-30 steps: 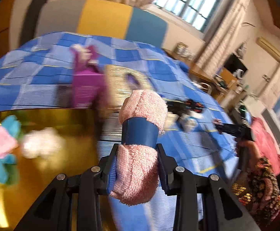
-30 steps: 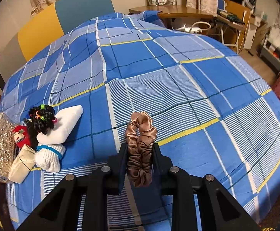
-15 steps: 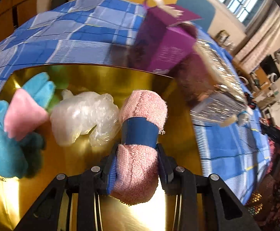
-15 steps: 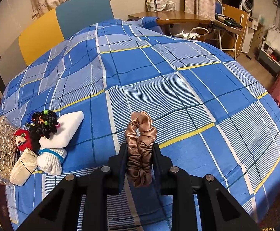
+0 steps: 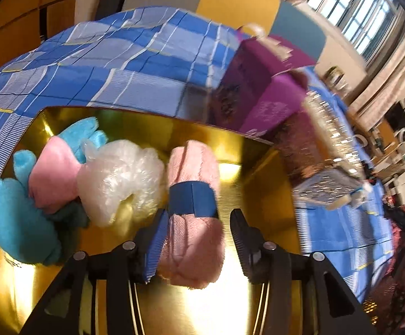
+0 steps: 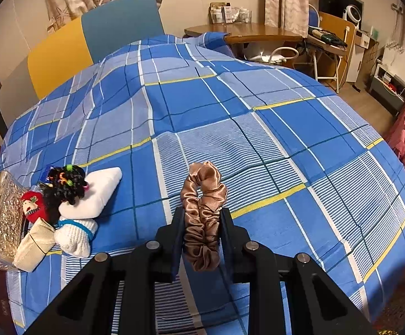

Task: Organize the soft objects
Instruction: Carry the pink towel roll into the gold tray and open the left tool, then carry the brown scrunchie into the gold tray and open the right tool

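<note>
Left tongs [image 5: 194, 231] are spread now, with a gap on the right side of the pink rolled towel [image 5: 192, 206], so I'd guess it's being dropped off in the gold tray [image 5: 258, 173] just right of the white plastic puff [image 5: 118, 181] and blue-pink plush [image 5: 29, 195]. Right tongs [image 6: 201, 233] are pinching the brown scrunchie [image 6: 202, 215] above the checked surface [image 6: 258, 139], probably waiting their turn; more soft bits [image 6: 71, 209] sit near left.

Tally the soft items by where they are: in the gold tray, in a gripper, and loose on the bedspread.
In the gold tray: 3 (blue and pink plush, clear plastic bundle, pink rolled towel)
Held: 1 (brown scrunchie)
Loose on the bedspread: 5 (black hair ties, white roll, white sock, red doll, beige pouch)
Total: 9
</note>
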`<state>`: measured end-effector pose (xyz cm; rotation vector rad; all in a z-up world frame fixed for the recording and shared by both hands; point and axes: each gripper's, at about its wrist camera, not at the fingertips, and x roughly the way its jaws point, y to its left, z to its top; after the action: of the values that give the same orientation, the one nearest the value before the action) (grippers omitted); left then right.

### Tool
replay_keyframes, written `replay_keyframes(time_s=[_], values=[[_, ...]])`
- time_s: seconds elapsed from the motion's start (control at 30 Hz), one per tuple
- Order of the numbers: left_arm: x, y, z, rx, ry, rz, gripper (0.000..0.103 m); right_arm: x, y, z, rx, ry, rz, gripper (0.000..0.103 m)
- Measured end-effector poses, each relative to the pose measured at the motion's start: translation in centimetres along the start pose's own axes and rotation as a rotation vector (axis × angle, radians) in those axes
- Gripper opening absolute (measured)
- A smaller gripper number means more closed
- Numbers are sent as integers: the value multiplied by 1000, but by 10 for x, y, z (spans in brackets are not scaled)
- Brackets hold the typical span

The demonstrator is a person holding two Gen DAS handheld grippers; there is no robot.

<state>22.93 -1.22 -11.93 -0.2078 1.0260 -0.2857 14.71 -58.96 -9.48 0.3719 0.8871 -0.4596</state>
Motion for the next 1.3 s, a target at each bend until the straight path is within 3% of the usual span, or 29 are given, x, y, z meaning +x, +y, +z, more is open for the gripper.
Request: replay_keyframes(time_s=[0.17, 0.3, 0.67, 1.03, 1.3], values=[[-23, -14, -8, 11, -71, -1, 51, -17, 8, -5, -19, -58, 32, 25], [-37, -15, -18, 13, -101, -4, 51, -34, 28, -18, -45, -90, 124, 25], [-45, -34, -52, 142, -120, -29, 51, -70, 103, -76, -164, -69, 295, 25], [-59, -13, -62, 112, -140, 2, 51, -98, 242, -126, -335, 18, 566, 25], [-68, 11, -66, 61, -154, 10, 51, -103, 329, -151, -436, 62, 662, 25]])
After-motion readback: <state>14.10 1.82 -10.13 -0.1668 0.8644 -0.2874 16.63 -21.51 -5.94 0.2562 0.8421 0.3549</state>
